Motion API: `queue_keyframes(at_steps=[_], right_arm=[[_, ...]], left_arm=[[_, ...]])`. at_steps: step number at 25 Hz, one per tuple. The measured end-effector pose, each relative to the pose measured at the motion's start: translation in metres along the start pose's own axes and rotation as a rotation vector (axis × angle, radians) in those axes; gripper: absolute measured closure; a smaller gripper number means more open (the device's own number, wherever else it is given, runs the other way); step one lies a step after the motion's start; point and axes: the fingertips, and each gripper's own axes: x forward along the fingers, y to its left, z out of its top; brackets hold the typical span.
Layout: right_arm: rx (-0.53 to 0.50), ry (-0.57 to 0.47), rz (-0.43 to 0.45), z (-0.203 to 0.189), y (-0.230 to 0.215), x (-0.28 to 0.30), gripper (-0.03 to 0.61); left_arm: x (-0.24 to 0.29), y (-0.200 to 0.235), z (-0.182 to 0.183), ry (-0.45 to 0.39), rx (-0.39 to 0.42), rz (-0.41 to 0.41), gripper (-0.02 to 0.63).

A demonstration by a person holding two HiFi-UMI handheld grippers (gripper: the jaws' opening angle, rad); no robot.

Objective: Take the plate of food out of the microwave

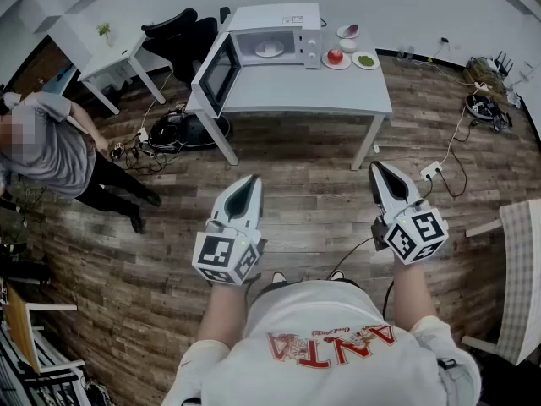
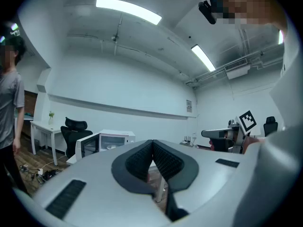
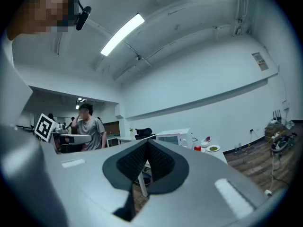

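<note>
White microwave (image 1: 275, 41) stands on a grey table (image 1: 338, 96) in the head view, its door (image 1: 215, 74) swung open to the left. The plate of food (image 1: 269, 49) sits inside the cavity. Small dishes (image 1: 351, 57) stand just beside the oven on its right. The left gripper (image 1: 252, 179) and right gripper (image 1: 376, 168) hang well apart from the table, both pressed shut with nothing in them. A person (image 1: 51, 150) stands off to the left.

In the left gripper view, the jaws meet at the tips, empty, and the microwave (image 2: 111, 140) shows far beyond them.

In the right gripper view, the right gripper (image 3: 147, 142) is likewise closed on nothing, the microwave (image 3: 173, 137) distant.

The step in hand looks like the approach. Close in squarely, part the jaws before entering the cavity, take the plate by its near rim, and keep it level while clearing the door.
</note>
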Motion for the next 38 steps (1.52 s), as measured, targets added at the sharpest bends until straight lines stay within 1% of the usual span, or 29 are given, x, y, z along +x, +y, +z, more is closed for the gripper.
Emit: queue_keyframes(at_steps=[8,15,19,24,28,33,38], right_arm=[[-0.012,0.002,0.002,-0.003,0.007,0.007,0.577],[0.005,-0.005,0.006,-0.003,0.011,0.016,0.577],[-0.001,-0.017,0.027,-0.002,0.024,0.022,0.577],[0.009,-0.017,0.027,-0.007,0.041,0.037,0.577],[0.031,-0.022,0.002,-0.010,0.057,0.055,0.577],[0.050,-0.015,-0.033,-0.025,0.080,0.071,0.577],[0.066,0.017,-0.068,-0.041,0.082,0.082,0.577]], left_arm=[[-0.001,0.006,-0.003,0.006,-0.003,-0.005,0.604],[0.002,0.017,-0.003,0.008,-0.007,-0.007,0.604],[0.000,0.026,-0.003,0.005,-0.012,-0.009,0.604],[-0.006,0.047,-0.004,0.000,-0.017,-0.018,0.604],[-0.013,0.074,-0.002,0.005,-0.015,-0.029,0.604],[-0.020,0.102,-0.006,0.022,-0.007,-0.067,0.604],[-0.011,0.117,-0.017,0.041,-0.036,-0.099,0.604]])
